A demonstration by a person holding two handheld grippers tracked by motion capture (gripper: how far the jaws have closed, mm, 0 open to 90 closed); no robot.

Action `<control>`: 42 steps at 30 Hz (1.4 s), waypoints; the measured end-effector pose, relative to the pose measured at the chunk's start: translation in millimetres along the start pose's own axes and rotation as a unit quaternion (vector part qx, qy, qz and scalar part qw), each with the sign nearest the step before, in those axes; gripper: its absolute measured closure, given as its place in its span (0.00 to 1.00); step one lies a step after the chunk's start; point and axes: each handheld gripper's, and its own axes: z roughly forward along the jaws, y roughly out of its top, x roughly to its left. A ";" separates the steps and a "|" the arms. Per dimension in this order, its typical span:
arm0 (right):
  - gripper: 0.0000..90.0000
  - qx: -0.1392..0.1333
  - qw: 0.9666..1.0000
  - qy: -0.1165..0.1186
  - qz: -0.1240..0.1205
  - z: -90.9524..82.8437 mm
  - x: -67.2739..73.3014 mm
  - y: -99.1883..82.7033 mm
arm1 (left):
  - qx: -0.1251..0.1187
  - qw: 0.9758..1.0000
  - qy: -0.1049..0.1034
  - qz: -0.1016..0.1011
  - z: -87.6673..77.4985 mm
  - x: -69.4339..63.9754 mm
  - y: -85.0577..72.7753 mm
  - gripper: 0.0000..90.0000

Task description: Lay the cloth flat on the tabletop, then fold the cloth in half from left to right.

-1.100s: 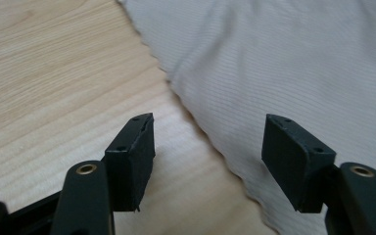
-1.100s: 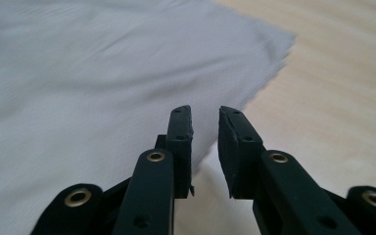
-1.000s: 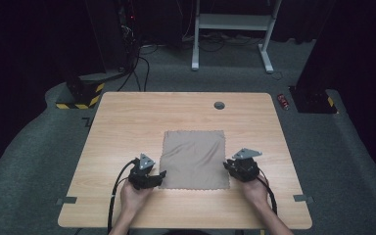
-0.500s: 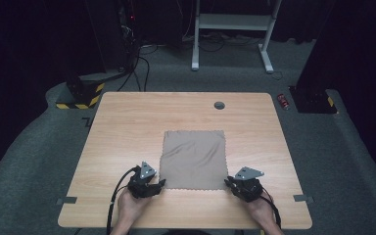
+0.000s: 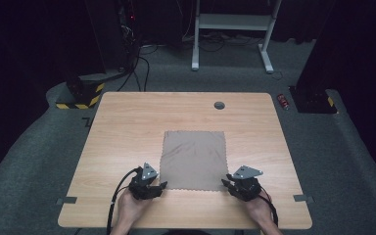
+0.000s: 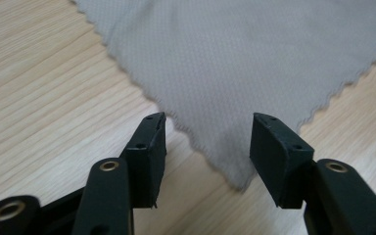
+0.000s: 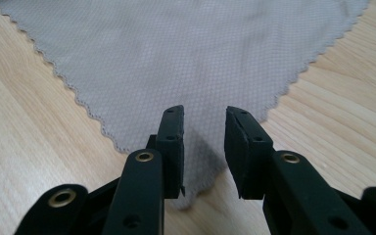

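Two near corners of the flat grey-brown microfibre cloth on the wooden table invite grasping. The left hand-held gripper stands released; the right hand-held gripper, just opening, straddles its corner. The cloth looks light, limp.

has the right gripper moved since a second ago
Yes. In the high view the right gripper has come back from beside the cloth's right edge to its near right corner, toward the table's near edge.
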 end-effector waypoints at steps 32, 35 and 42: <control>0.67 -0.008 1.000 0.019 0.005 33.0 16.3 18.5 | -0.036 0.999 0.019 -0.022 30.8 7.7 20.3 0.45; 0.67 -0.011 1.000 0.019 0.006 33.5 16.6 18.0 | -0.039 0.999 0.022 -0.013 31.5 7.2 19.7 0.45; 0.65 -0.004 1.000 0.014 0.004 33.2 17.6 20.3 | -0.036 0.999 0.018 -0.015 28.0 9.1 23.2 0.46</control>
